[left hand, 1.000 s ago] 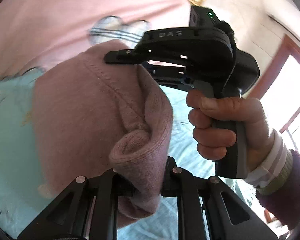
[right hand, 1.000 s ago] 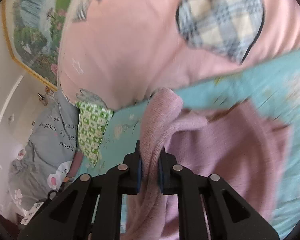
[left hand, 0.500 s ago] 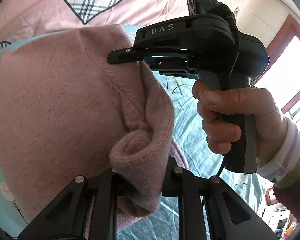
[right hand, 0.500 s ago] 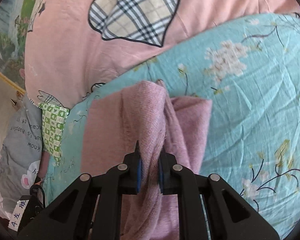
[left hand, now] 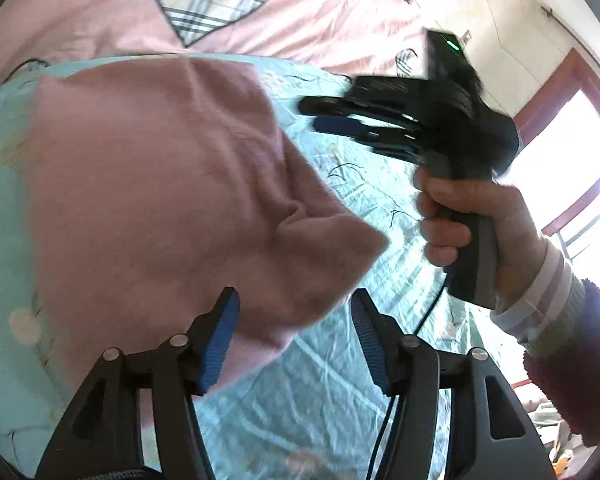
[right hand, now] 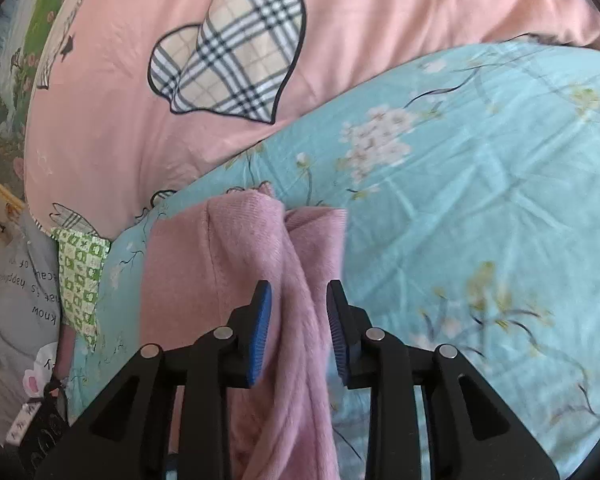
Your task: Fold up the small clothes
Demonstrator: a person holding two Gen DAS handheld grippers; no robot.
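A pink knit garment (left hand: 148, 184) lies on the turquoise floral sheet (left hand: 340, 380); it also shows in the right wrist view (right hand: 236, 280) with a raised fold running toward the camera. My left gripper (left hand: 296, 312) is open, its jaws wide apart around a loose corner of the garment. My right gripper (right hand: 298, 304) is open too, its blue pads (right hand: 260, 332) on either side of the fold without pinching it. In the left wrist view the right gripper (left hand: 364, 120) appears blurred, held in a hand to the right of the garment.
A pink cover with a plaid heart (right hand: 232, 52) lies beyond the sheet. Grey printed fabric (right hand: 20, 292) and a green patterned cloth (right hand: 80, 280) lie at the left. A bright window (left hand: 572, 152) is at the right.
Both grippers have opened and let go of the pink garment, which has dropped onto the sheet. The right gripper has moved away to the right of the garment.
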